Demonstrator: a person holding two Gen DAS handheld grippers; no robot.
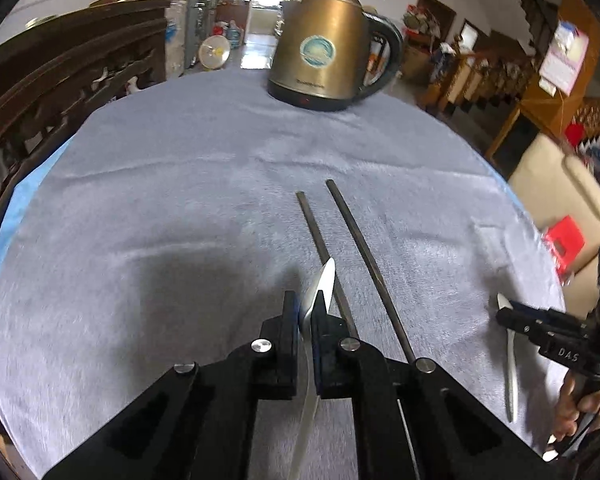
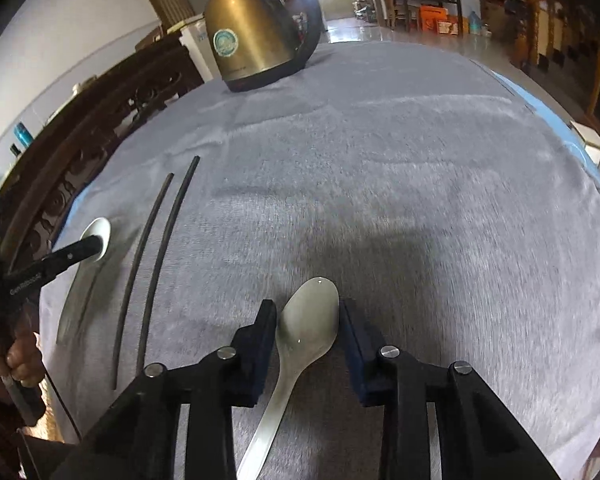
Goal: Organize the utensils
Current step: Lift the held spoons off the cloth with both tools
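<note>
You are partway through: the two dark chopsticks (image 1: 352,264) already lie side by side on the grey cloth (image 1: 204,184) of the bench, nearly parallel, their far ends pointing toward the kettle (image 1: 328,48) at the far edge, and I judge that pair as placed. What is left are the two white spoons, and you have hold of both. Your left gripper (image 1: 304,316) is pressed almost fully together, pinching the first spoon (image 1: 323,284) edge-on by its bowl, just on the near left of the chopsticks as seen from the kettle's opposite side; whether it has left the cloth I cannot tell. Your right gripper (image 2: 308,328) is closed around the bowl of the second spoon (image 2: 310,320), pads against its sides, well to the right of the chopsticks and nearer you than the kettle; its handle runs back between the fingers. Both spoons look glossy and smooth, ceramic or melamine at a guess, with deep oval bowls and long tapered handles, so they may slip in a pinch. Neither is yet laid beside the chopsticks.
</note>
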